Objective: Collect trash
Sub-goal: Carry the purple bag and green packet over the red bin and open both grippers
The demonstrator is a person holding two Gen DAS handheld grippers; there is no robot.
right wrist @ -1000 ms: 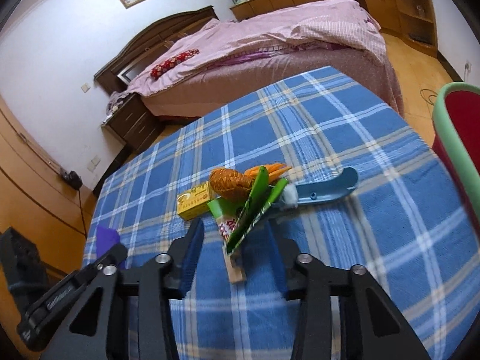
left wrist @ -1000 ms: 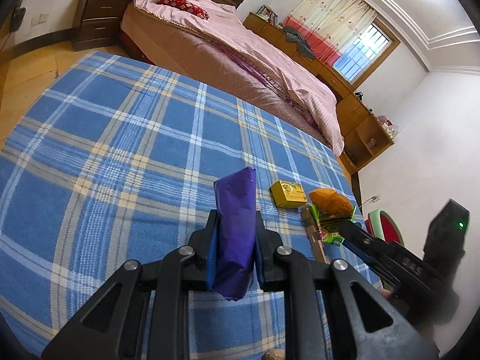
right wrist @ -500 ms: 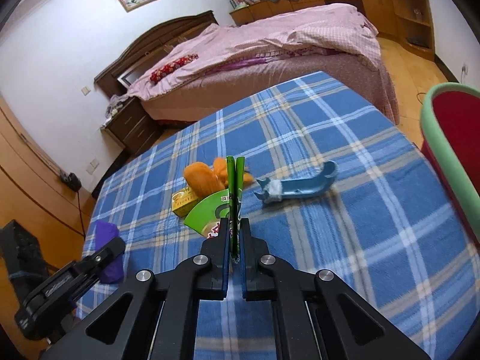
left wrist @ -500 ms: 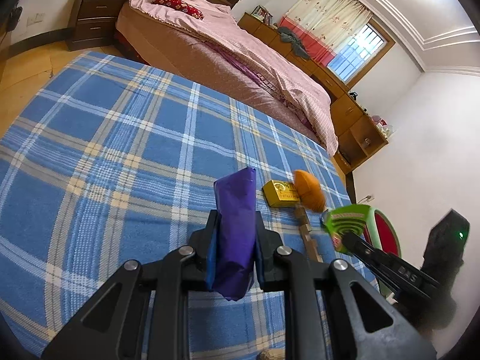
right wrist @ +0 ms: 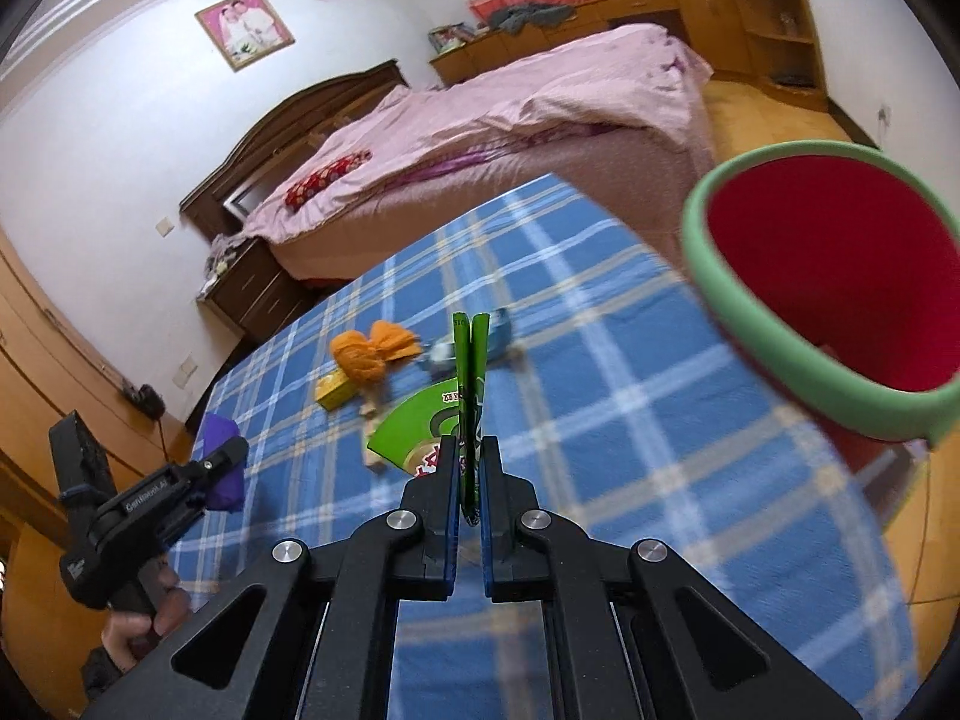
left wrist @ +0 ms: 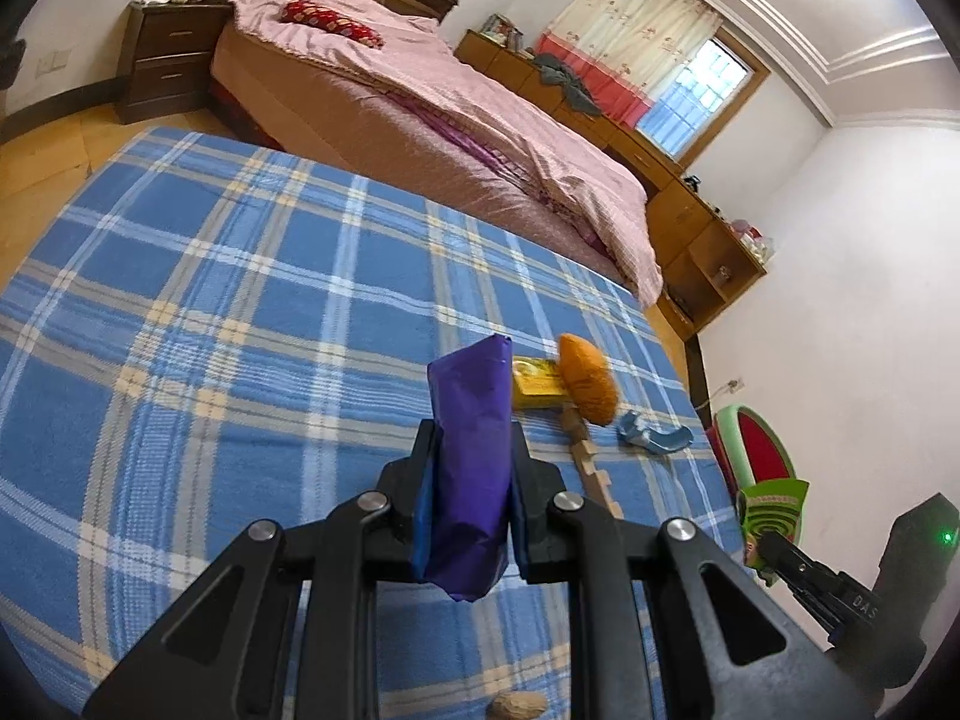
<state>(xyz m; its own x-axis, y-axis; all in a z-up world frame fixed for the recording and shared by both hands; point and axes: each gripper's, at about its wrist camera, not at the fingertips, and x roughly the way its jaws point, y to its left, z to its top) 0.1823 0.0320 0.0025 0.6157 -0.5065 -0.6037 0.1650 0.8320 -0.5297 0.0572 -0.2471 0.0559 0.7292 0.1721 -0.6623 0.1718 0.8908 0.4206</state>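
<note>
Right wrist view: your right gripper [right wrist: 470, 480] is pinched tight on the flat, glossy green snack wrapper [right wrist: 467, 396], upright between its pads, with the red, green-rimmed round bin [right wrist: 750, 312] up to its right. Your left gripper [left wrist: 471, 468] squeezes a crinkly purple paper packet [left wrist: 471, 450] (standing upright) above the blue plaid woven cloth [left wrist: 240, 312].

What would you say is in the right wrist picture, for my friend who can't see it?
The right gripper is shut on a green wrapper above a blue plaid table. A red bin with a green rim is close on the right. An orange bag, a yellow box and a blue scoop lie further off.
</note>
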